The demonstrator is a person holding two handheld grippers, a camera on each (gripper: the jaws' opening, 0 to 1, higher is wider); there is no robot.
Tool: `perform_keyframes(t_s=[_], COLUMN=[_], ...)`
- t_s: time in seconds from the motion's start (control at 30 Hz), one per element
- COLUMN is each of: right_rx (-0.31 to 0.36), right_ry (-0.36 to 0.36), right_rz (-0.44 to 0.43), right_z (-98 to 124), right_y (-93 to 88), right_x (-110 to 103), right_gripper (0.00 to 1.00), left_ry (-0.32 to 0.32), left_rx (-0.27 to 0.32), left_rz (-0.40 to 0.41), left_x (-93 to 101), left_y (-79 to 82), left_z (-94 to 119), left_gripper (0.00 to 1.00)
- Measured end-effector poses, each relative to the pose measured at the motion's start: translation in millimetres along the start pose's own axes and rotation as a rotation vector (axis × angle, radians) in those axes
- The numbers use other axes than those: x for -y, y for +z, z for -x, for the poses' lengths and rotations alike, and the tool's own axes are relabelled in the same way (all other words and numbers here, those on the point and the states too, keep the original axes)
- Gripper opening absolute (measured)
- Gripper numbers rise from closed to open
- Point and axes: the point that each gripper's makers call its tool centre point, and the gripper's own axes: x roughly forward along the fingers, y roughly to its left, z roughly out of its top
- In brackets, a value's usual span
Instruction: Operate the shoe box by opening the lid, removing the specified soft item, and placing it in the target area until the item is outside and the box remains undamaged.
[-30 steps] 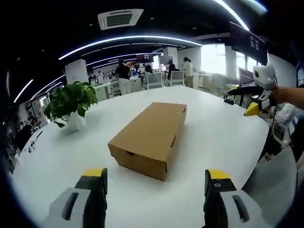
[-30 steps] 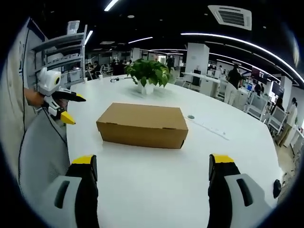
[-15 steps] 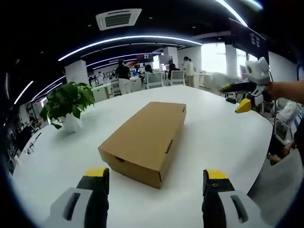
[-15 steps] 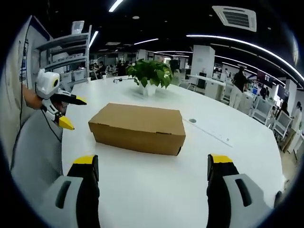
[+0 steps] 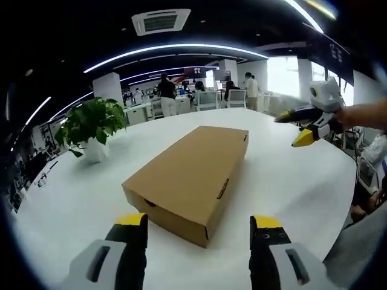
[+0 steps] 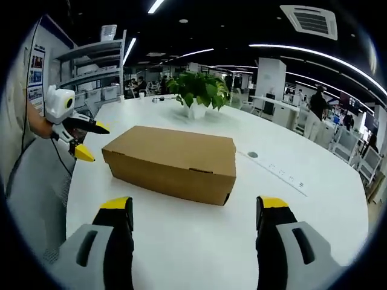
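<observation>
Squarely on the white round table (image 5: 290,187), the brown cardboard shoe box (image 5: 190,172) is lying flat with its lid down and closed, and it is serving as the landmark for everything else. In the left gripper view, the left gripper (image 5: 198,226) is hovering just short of one short end of the box, its yellow-tipped jaws standing wide apart with nothing between them. In the right gripper view, the right gripper (image 6: 195,208) is facing a long side of the shoe box (image 6: 172,160), its jaws likewise spread wide and holding nothing. Each gripper is also showing in the other's view, raised in the air beside the box and apart from it: the right gripper (image 5: 296,128) off to the box's right, the left gripper (image 6: 87,140) off to its left, each with a person's hand behind it. Beyond the box, a potted green plant (image 6: 196,93) in a white pot is standing on the table (image 6: 314,205). Farther behind the box, people are standing among office desks.
</observation>
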Motion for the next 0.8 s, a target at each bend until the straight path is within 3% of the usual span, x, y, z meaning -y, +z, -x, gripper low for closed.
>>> perform_keyframes(t_s=[0.4,0.8], right_rx=[-0.037,-0.113], right_ry=[0.073,0.14], right_rz=[0.047,0.083], right_z=[-41.0,-73.0], right_y=[-4.0,-19.8], right_x=[18.9,33.4], right_gripper=[0.71,0.6], left_ry=[0.074,0.101], left_rx=[0.0,-0.016], left_rz=[0.05,0.088], left_x=[-6.2,-6.6], left_y=[-2.7,-1.7], left_z=[-15.9,-32.1], left_gripper=[0.67,0.62])
